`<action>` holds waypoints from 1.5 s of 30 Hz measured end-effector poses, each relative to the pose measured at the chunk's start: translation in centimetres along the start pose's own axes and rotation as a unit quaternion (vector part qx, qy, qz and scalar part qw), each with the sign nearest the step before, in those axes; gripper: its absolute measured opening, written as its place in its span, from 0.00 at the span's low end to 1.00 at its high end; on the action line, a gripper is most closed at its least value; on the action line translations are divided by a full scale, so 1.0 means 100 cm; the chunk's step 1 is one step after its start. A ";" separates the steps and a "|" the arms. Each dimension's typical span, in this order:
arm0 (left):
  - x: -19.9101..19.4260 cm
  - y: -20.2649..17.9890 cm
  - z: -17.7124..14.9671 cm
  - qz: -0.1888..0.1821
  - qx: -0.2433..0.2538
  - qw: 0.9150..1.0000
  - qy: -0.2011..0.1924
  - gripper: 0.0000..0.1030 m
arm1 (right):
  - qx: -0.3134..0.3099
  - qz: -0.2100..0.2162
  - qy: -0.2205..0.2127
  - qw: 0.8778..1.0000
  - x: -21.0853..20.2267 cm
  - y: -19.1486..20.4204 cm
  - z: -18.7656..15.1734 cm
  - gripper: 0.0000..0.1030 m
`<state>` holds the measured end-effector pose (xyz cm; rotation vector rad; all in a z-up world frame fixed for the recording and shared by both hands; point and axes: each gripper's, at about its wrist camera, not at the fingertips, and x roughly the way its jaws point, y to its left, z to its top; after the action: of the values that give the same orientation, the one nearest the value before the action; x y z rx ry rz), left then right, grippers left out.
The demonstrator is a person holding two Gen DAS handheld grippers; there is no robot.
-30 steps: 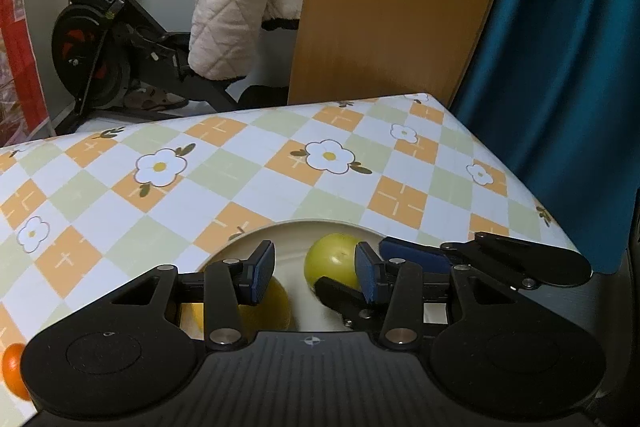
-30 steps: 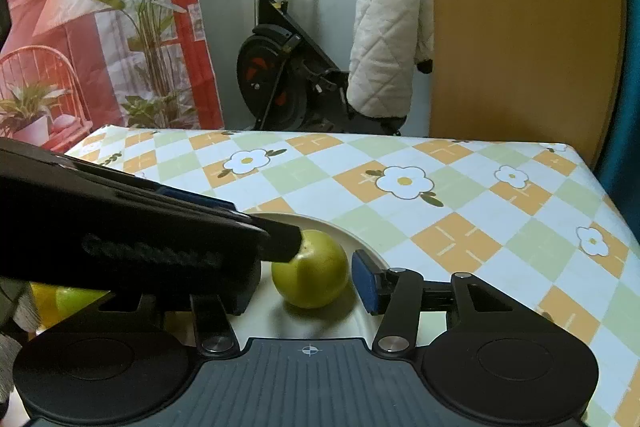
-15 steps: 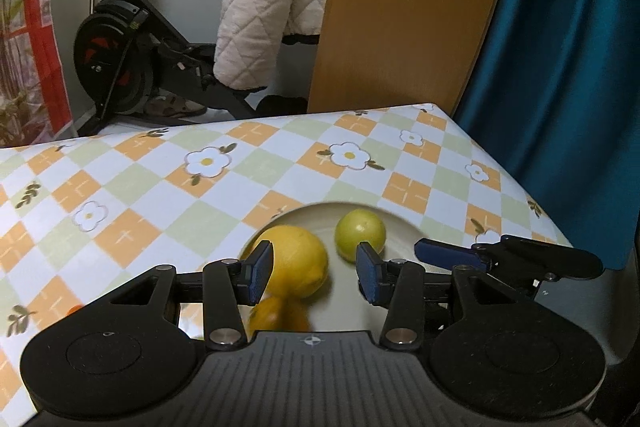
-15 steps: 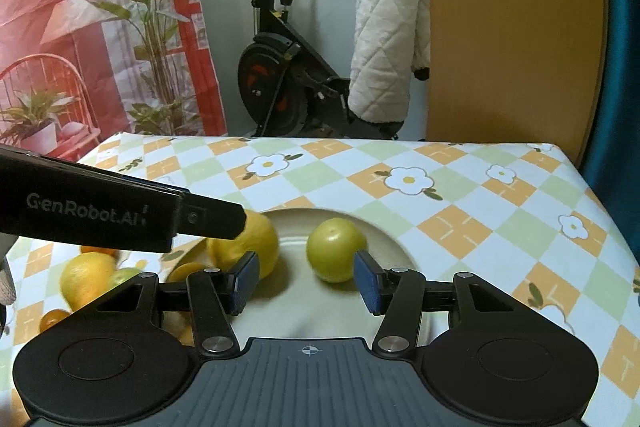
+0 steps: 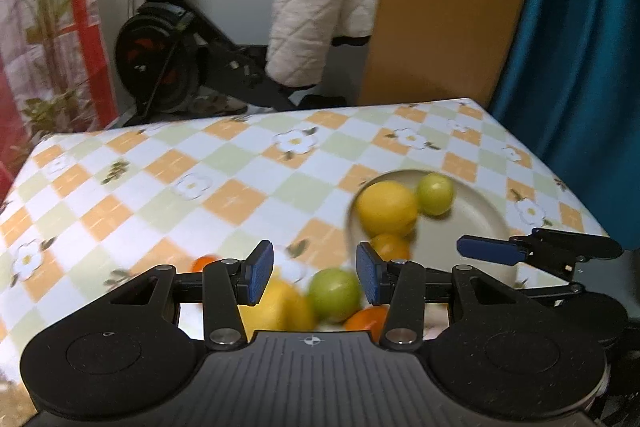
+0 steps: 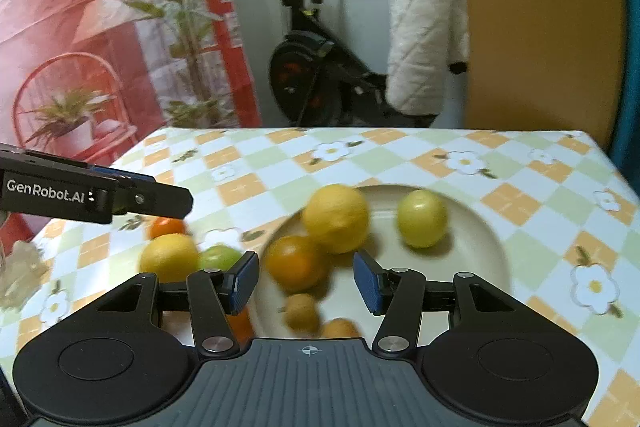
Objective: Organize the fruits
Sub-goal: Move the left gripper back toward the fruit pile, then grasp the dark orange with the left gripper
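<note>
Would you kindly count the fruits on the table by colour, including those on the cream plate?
Yellow round fruits: 2
Green round fruits: 2
Orange round fruits: 3
Small tan round fruits: 2
Total: 9, though blur leaves the small ones less certain.

I see a big yellow lemon (image 6: 336, 218), a green lime (image 6: 421, 218) and an orange (image 6: 295, 263) on the cream plate (image 6: 476, 251); another lemon (image 6: 169, 257) and green fruit (image 6: 219, 257) lie beside it on the counter.
</note>
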<state>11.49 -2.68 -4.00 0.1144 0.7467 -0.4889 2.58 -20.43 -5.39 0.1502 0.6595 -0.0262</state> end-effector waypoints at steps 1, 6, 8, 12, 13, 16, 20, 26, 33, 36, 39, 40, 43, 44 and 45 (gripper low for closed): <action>-0.002 0.006 -0.002 0.003 -0.003 1.000 0.002 0.47 | -0.003 0.003 0.002 1.000 0.001 0.005 -0.001 0.48; -0.011 0.025 -0.020 0.003 -0.016 1.000 0.011 0.47 | -0.017 0.021 0.016 1.000 0.004 0.028 -0.008 0.48; -0.012 0.028 -0.030 -0.001 -0.018 1.000 0.016 0.47 | -0.025 0.031 0.023 0.999 0.005 0.038 -0.012 0.47; -0.011 0.034 -0.050 -0.011 -0.025 0.999 0.030 0.47 | -0.040 0.048 0.034 0.997 0.006 0.055 -0.018 0.47; -0.011 0.036 -0.054 -0.013 -0.030 0.999 0.032 0.47 | -0.044 0.052 0.037 0.997 0.006 0.059 -0.020 0.47; -0.010 0.043 -0.062 -0.020 -0.047 0.998 0.036 0.47 | -0.063 0.063 0.041 0.995 0.007 0.074 -0.023 0.47; -0.011 0.051 -0.068 -0.032 -0.069 0.997 0.034 0.47 | -0.084 0.078 0.046 0.992 0.007 0.090 -0.025 0.47; -0.007 0.053 -0.076 -0.049 -0.088 0.994 0.032 0.47 | -0.106 0.090 0.064 0.988 0.016 0.107 -0.028 0.47; -0.002 0.048 -0.081 -0.065 -0.086 0.993 0.040 0.47 | -0.116 0.094 0.079 0.986 0.028 0.115 -0.034 0.47; 0.003 0.048 -0.082 -0.066 -0.085 0.993 0.043 0.47 | -0.118 0.093 0.080 0.985 0.031 0.116 -0.036 0.46; 0.006 0.049 -0.082 -0.074 -0.092 0.992 0.042 0.47 | -0.120 0.091 0.080 0.985 0.035 0.116 -0.037 0.45; 0.008 0.049 -0.082 -0.075 -0.093 0.992 0.041 0.47 | -0.120 0.090 0.080 0.986 0.036 0.116 -0.037 0.45; 0.010 0.047 -0.081 -0.078 -0.092 0.992 0.039 0.47 | -0.117 0.091 0.079 0.986 0.039 0.115 -0.038 0.44; 0.011 0.046 -0.081 -0.080 -0.092 0.992 0.040 0.46 | -0.117 0.094 0.078 0.986 0.039 0.115 -0.038 0.42; 0.012 0.046 -0.081 -0.082 -0.091 0.992 0.041 0.45 | -0.117 0.097 0.077 0.985 0.039 0.115 -0.038 0.40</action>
<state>9.29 3.07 -11.10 -0.0972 0.8826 -0.5719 4.21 -8.41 -9.24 -0.0119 0.7953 0.2514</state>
